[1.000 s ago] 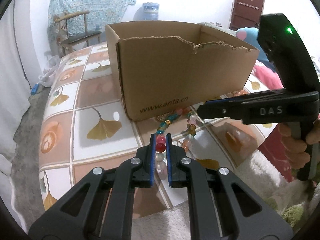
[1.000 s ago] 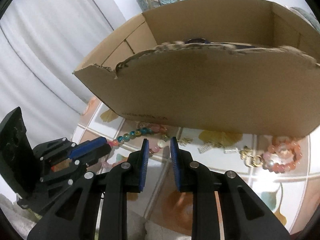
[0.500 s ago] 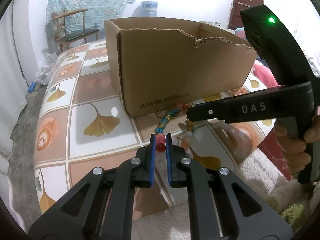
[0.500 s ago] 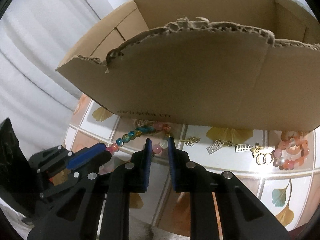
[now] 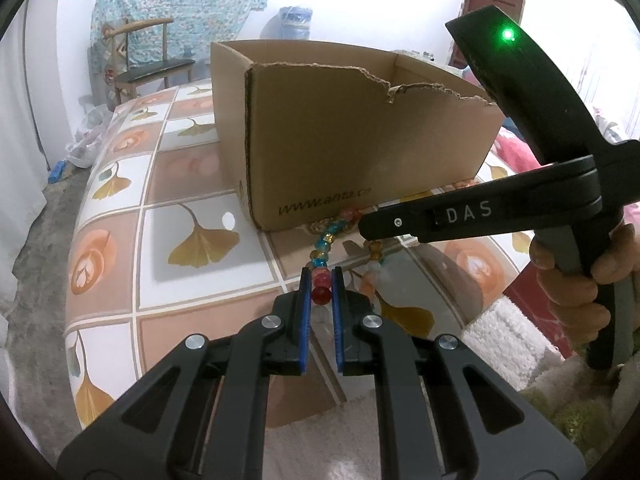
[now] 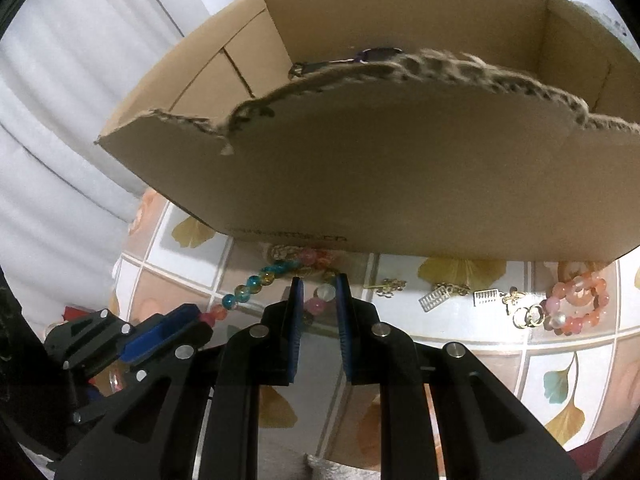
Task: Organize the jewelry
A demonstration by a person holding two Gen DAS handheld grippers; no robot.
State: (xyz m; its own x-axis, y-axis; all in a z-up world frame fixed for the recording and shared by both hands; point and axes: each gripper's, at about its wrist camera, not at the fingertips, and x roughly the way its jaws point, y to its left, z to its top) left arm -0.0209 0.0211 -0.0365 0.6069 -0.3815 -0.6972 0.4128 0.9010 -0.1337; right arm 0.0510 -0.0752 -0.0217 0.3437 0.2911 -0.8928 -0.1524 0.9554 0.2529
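Note:
A multicoloured beaded necklace (image 5: 320, 258) lies in front of a torn cardboard box (image 5: 360, 140) on a ginkgo-patterned tablecloth (image 5: 120, 240). My left gripper (image 5: 321, 286) is shut on a red bead of it. My right gripper (image 5: 362, 229) comes in from the right, a person's hand (image 5: 568, 280) on its handle. In the right wrist view my right gripper (image 6: 319, 292) is shut on a white and a pink bead of the necklace (image 6: 256, 284), just in front of the box (image 6: 380, 180). My left gripper (image 6: 202, 318) holds the strand's other end at lower left.
To the right, along the box front, lie a pink bead bracelet (image 6: 580, 304), gold ring earrings (image 6: 524, 314), small gold charms (image 6: 440, 294) and a gold clip (image 6: 388, 286). A dark item (image 6: 376, 54) lies inside the box. A white fleecy cloth (image 5: 512, 332) covers the near edge.
My right gripper moved closer to the box and over the strand, its jaws narrowing onto two beads. The strand between both grippers has pulled straighter. My left gripper stayed put.

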